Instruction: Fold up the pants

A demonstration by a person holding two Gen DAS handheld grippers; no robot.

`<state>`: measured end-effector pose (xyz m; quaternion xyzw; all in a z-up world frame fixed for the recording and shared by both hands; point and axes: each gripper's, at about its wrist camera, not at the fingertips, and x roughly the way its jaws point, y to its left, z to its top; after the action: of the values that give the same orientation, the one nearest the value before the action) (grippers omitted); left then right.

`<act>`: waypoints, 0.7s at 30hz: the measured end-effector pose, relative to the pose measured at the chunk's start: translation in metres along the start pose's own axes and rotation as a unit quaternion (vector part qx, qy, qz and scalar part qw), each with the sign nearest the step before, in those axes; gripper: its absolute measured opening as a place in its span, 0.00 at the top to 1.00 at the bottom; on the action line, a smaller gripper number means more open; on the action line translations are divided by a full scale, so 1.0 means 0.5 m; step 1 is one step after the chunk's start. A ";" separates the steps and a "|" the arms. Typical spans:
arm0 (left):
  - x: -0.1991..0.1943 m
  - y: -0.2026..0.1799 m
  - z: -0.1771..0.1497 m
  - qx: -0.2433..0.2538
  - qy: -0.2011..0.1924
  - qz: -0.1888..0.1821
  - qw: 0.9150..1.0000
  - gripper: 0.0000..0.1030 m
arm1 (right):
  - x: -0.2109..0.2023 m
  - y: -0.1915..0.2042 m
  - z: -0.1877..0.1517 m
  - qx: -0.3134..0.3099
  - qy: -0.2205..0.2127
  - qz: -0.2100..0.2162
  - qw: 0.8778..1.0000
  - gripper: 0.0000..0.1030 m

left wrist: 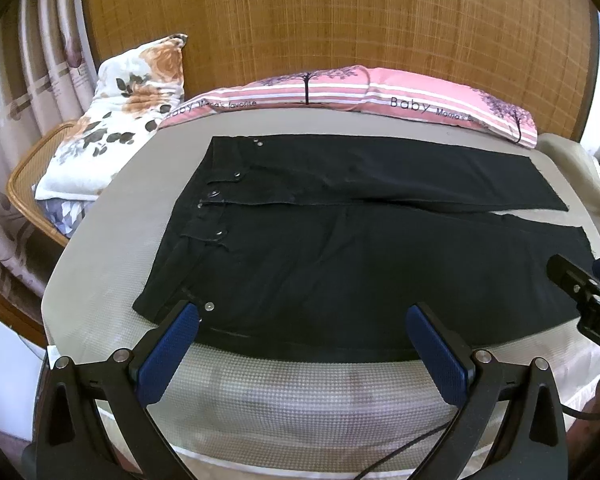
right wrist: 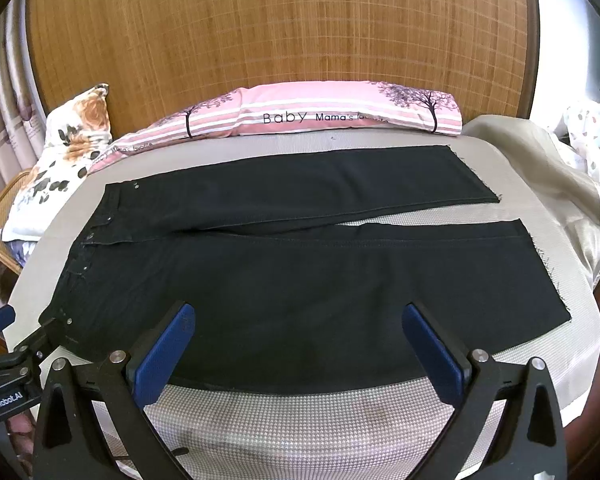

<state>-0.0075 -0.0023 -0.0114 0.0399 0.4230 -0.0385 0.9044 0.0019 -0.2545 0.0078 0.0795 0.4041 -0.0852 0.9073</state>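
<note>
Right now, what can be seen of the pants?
The pants are black, of a denim-like cloth, spread flat and unfolded on the grey bed cover. The waistband, with metal studs, lies to the left; the two legs run right, parting slightly toward raw, frayed hems. Both open claws hover at the near edge; neither grips it.

The pants lie flat on the bed, waistband to the left, both legs running right, one leg behind the other. Behind them a long pillow lies along the headboard. A second pillow sits at the far left corner, a crumpled sheet at the right edge.
</note>
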 end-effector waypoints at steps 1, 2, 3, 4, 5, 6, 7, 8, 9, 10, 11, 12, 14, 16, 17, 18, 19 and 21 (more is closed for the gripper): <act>0.000 -0.001 0.002 0.000 0.002 0.000 1.000 0.00 | 0.000 -0.001 0.001 0.001 0.000 0.000 1.000 0.00; 0.001 -0.002 0.000 0.000 0.005 0.001 1.000 0.00 | 0.000 -0.001 0.001 0.000 0.000 0.001 1.000 0.00; 0.002 -0.003 0.000 0.002 0.007 0.003 1.000 0.00 | 0.000 0.000 0.000 0.000 0.000 0.000 1.000 0.00; 0.002 -0.004 0.002 0.003 0.009 0.005 1.000 0.00 | 0.000 -0.002 0.001 0.000 0.000 0.000 1.000 0.00; 0.002 -0.005 0.001 0.004 0.010 0.005 1.000 0.00 | 0.000 -0.002 0.001 0.000 0.000 0.001 1.000 0.00; 0.002 -0.005 0.001 0.004 0.011 0.003 1.000 0.00 | 0.000 -0.002 0.001 0.000 0.000 0.001 1.000 0.00; 0.002 -0.005 0.002 0.005 0.011 0.001 1.000 0.00 | 0.000 -0.002 0.000 0.000 0.000 0.001 1.000 0.00; 0.002 -0.004 0.002 0.005 0.010 0.002 1.000 0.00 | 0.000 -0.002 0.000 -0.001 0.000 0.000 1.000 0.00; 0.002 -0.004 0.002 0.006 0.010 0.004 1.000 0.00 | 0.000 -0.002 0.000 -0.001 0.000 0.000 1.000 0.00; 0.002 -0.004 0.003 0.006 0.010 0.002 1.000 0.00 | 0.001 -0.001 -0.001 -0.002 0.000 0.000 1.000 0.00; 0.002 -0.003 0.003 0.006 0.010 0.000 1.000 0.00 | 0.001 -0.001 -0.001 -0.001 0.001 0.000 1.000 0.00; 0.002 -0.003 0.004 0.005 0.010 0.002 1.000 0.00 | 0.001 -0.001 -0.001 -0.001 0.001 0.000 1.000 0.00; 0.001 -0.002 0.003 0.005 0.008 0.000 1.000 0.00 | 0.002 0.002 -0.003 -0.003 0.001 -0.001 1.000 0.00; 0.002 -0.002 0.004 0.005 0.009 -0.001 1.000 0.00 | 0.003 0.003 -0.005 -0.004 0.001 -0.002 1.000 0.00; 0.002 -0.002 0.004 0.005 0.009 -0.001 1.000 0.00 | 0.003 0.004 -0.005 -0.005 0.001 -0.002 1.000 0.00; 0.002 -0.002 0.004 0.005 0.009 0.000 1.000 0.00 | 0.003 0.004 -0.005 -0.005 0.001 -0.001 1.000 0.00; 0.003 -0.002 0.002 0.005 0.009 0.001 1.000 0.00 | 0.003 0.004 -0.005 -0.005 0.001 -0.002 1.000 0.00; 0.004 -0.001 0.002 0.002 0.012 0.000 1.000 0.00 | 0.004 0.005 -0.006 -0.006 0.001 -0.003 1.000 0.00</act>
<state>-0.0055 -0.0027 -0.0121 0.0425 0.4337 -0.0387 0.8992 0.0017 -0.2515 0.0048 0.0733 0.4054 -0.0858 0.9071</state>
